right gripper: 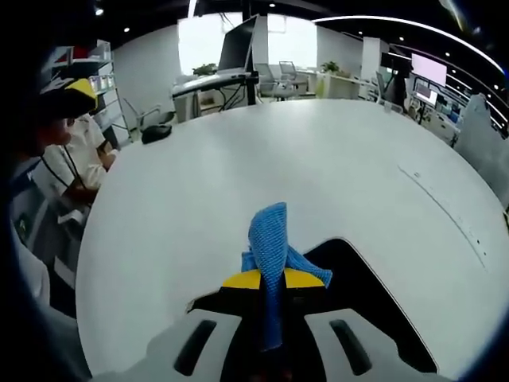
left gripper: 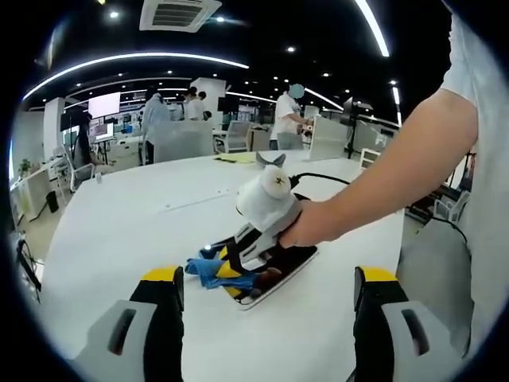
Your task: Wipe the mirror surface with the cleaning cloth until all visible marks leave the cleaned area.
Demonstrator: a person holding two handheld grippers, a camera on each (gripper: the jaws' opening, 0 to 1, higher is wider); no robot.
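Left gripper view, nearest at 6 o'clock: left tongs (left gripper: pixel 269 298) released, yellow-tipped jaws standing wide apart over bare white worktop (left gripper: pixel 119 231), nothing between them. Just beyond, near the centre: dark mirror (left gripper: pixel 278 274) lying flat on the worktop, white-edged, long side running from 7 toward 2 o'clock. On it, the right tongs (left gripper: pixel 231 270) pressed down with the blue cleaning cloth (left gripper: pixel 208 269) bunched at the tips, cloth spilling off the mirror's edge toward 9 o'clock. Above the tongs, a white body with a round cap, held by a hand (left gripper: pixel 306 227) reaching in from 3 o'clock on a bare forearm with a white sleeve. Farther, toward 12 o'clock: a black cable (left gripper: pixel 318 177) curling on the worktop, then office chairs, screens and standing people (left gripper: pixel 286 115) under curved ceiling lights. Right gripper view, nearest at 6 o'clock: right tongs (right gripper: pixel 272 280) clenched on the cleaning cloth (right gripper: pixel 270 239), yellow tips pinched together, blue fabric rising in a fold past them toward 12 o'clock. Under and beside the tongs, toward 5 o'clock: mirror (right gripper: pixel 366 294), dark surface, pale rim against the worktop (right gripper: pixel 318 159). Marks on the glass too hard to make out. Farther at 9 o'clock: a seated person (right gripper: pixel 75 159) at the worktop's edge. Beyond, at 12 o'clock: desks, a monitor (right gripper: pixel 237 44) and plants.
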